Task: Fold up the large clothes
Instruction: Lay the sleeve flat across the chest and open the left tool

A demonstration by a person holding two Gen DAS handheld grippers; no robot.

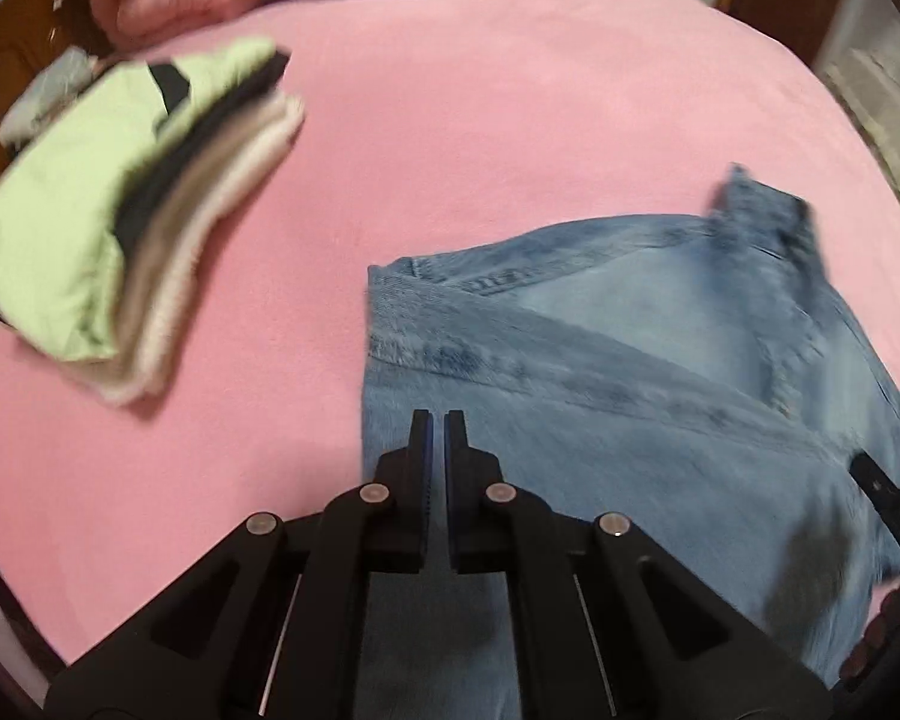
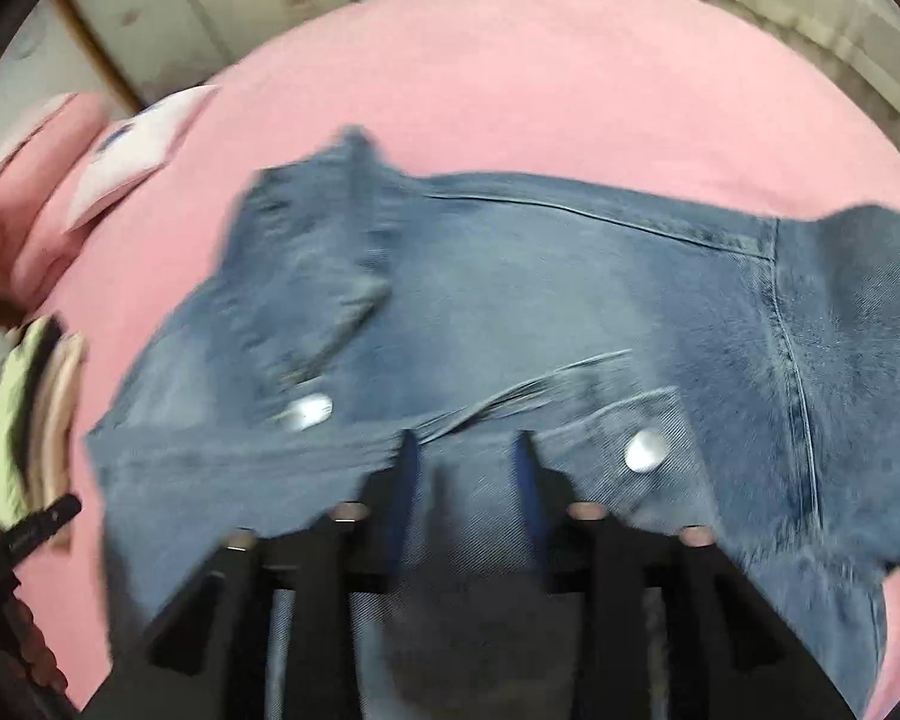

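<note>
— Denim jacket (image 1: 618, 372) lies partly folded on the pink bed (image 1: 480, 120), right of a stack of folded clothes (image 1: 108, 210). From the left wrist, what do the jaws look like?

— The left gripper (image 1: 437, 420) is pinched closed, nothing between, above the denim's near edge.

— And the right wrist view?

— Blurred. The right gripper (image 2: 467, 441) stands parted over the jacket by a metal button (image 2: 645, 451), gripping nothing I can see.

right gripper (image 2: 467, 450) parted, empty | above denim jacket (image 2: 510, 312) | pink bed (image 2: 540, 60)
</note>
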